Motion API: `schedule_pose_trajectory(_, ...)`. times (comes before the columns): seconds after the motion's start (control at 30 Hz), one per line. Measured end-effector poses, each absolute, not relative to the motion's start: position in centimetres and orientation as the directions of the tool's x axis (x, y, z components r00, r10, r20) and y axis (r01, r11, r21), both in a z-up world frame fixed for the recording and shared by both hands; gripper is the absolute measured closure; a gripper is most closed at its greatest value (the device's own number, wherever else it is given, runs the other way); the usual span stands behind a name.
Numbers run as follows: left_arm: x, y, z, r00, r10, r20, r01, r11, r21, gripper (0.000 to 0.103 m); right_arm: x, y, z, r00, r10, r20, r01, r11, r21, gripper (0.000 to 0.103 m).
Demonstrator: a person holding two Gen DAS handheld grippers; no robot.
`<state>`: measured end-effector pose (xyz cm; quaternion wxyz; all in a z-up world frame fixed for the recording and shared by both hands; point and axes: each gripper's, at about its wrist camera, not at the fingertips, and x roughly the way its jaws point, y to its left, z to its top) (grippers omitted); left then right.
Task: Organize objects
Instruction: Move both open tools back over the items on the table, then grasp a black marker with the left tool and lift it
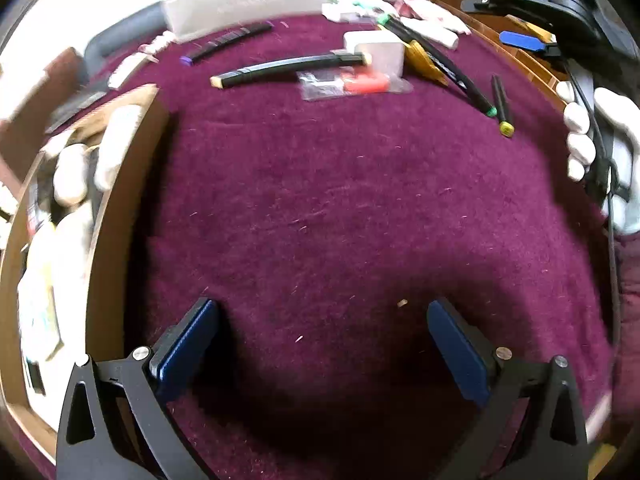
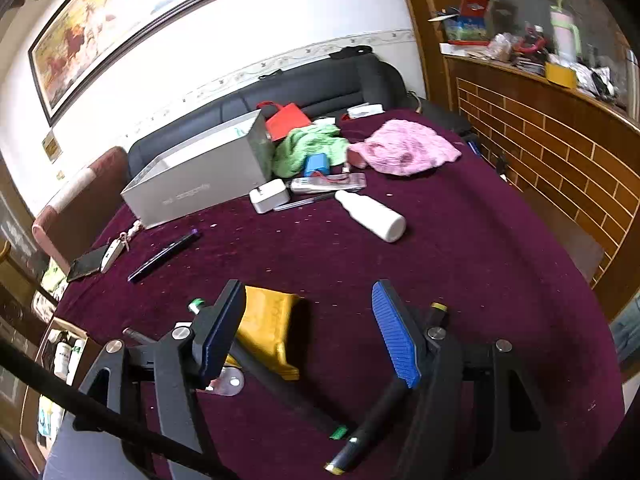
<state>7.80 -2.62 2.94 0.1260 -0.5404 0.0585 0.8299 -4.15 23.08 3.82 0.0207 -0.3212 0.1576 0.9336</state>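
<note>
My left gripper hangs open over bare maroon cloth, with nothing between its blue pads. Beyond it lie a black marker with cream ends, a purple-capped marker, a green-tipped marker and a yellow-tipped marker. My right gripper is open above a yellow pouch. The green-tipped marker and the yellow-tipped marker lie under and between its jaws, and the pads press on nothing. A white-gloved hand carries that gripper.
A wooden box with white items stands at the cloth's left edge. A grey box, white bottle, white block, bagged red item, green cloth and pink cloth lie further back. A wooden cabinet borders the right.
</note>
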Motion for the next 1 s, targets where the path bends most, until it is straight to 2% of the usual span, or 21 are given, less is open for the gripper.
schedule_pose_trajectory(0.07, 5.8, -2.9, 5.0, -0.415, 0.214, -0.884, -0.271, -0.957, -0.104, 0.008, -4.0, 24.0, 3.5, -0.791, -0.060, -0.609, -0.158, -0.942, 0.298, 0.037)
schedule_pose_trajectory(0.1, 4.7, -2.8, 6.2, -0.459, 0.197, -0.867, -0.269, -0.960, -0.076, 0.008, -4.0, 24.6, 3.3, -0.787, -0.059, -0.614, -0.177, -0.932, 0.316, 0.037)
schedule_pose_trajectory(0.23, -1.1, -1.4, 9.4, -0.654, 0.089, -0.751, -0.319, -0.933, 0.168, 0.008, -4.1, 26.5, 2.5, -0.771, -0.069, -0.633, -0.230, -0.897, 0.378, 0.037)
schedule_pose_trajectory(0.37, -8.0, -2.4, 9.4, -0.713, -0.050, -0.700, -0.177, -0.952, 0.249, 0.007, -4.4, 27.7, 1.7, -0.756, -0.073, -0.651, -0.269, -0.871, 0.410, 0.037)
schedule_pose_trajectory(0.47, -11.7, -1.7, 8.3, -0.712, -0.130, -0.690, -0.114, -0.948, 0.296, 0.007, -4.5, 27.9, 1.4, -0.751, -0.061, -0.658, -0.281, -0.871, 0.402, 0.037)
schedule_pose_trajectory(0.53, -12.8, -0.2, 7.7, -0.695, -0.087, -0.714, -0.160, -0.949, 0.271, 0.007, -4.6, 27.7, 1.3, -0.746, -0.062, -0.663, -0.278, -0.876, 0.395, 0.037)
schedule_pose_trajectory(0.63, -13.8, 3.1, 6.4, -0.687, -0.123, -0.716, -0.230, -0.898, 0.374, 0.007, -4.7, 27.1, 1.3, -0.745, -0.050, -0.665, -0.268, -0.891, 0.367, 0.037)
schedule_pose_trajectory(0.8, -11.8, 5.4, 6.1, -0.505, 0.025, -0.863, -0.417, -0.882, 0.218, 0.009, -4.9, 26.7, 1.3, -0.747, -0.030, -0.664, -0.261, -0.905, 0.335, 0.037)
schedule_pose_trajectory(0.87, -10.0, 5.4, 6.9, -0.485, 0.067, -0.872, -0.451, -0.873, 0.184, 0.010, -4.9, 26.8, 1.2, -0.744, -0.037, -0.667, -0.259, -0.904, 0.340, 0.037)
schedule_pose_trajectory(1.0, -7.0, 3.7, 8.2, -0.343, 0.191, -0.920, -0.496, -0.868, 0.004, 0.011, -5.0, 26.7, 1.1, -0.742, -0.039, -0.669, -0.263, -0.901, 0.344, 0.037)
